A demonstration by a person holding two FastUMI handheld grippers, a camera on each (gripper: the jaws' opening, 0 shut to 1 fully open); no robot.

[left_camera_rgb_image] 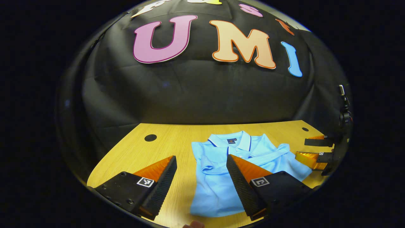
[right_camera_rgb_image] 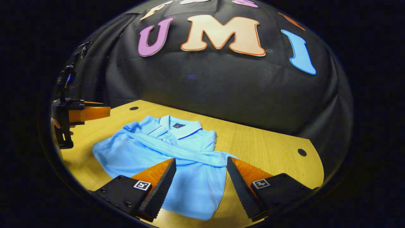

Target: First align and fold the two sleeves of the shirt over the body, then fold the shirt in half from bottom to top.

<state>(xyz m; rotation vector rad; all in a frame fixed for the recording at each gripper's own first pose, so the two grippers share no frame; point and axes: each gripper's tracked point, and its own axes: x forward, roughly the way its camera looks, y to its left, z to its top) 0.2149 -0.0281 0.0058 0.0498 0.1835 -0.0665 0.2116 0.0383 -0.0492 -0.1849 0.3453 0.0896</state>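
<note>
1. Light blue polo shirt (right_camera_rgb_image: 164, 152) lies on the wooden table (right_camera_rgb_image: 269, 148), sleeves folded across body.
2. Left gripper (left_camera_rgb_image: 201, 177) released, jaws apart over shirt.
3. Right gripper (right_camera_rgb_image: 201, 180) released, holding nothing.

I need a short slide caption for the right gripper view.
Open right gripper above a light-blue polo shirt on the wooden table.

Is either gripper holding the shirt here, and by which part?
Nothing is held. The left gripper and right gripper are both open above the light blue polo shirt, gripping no fabric.
</note>
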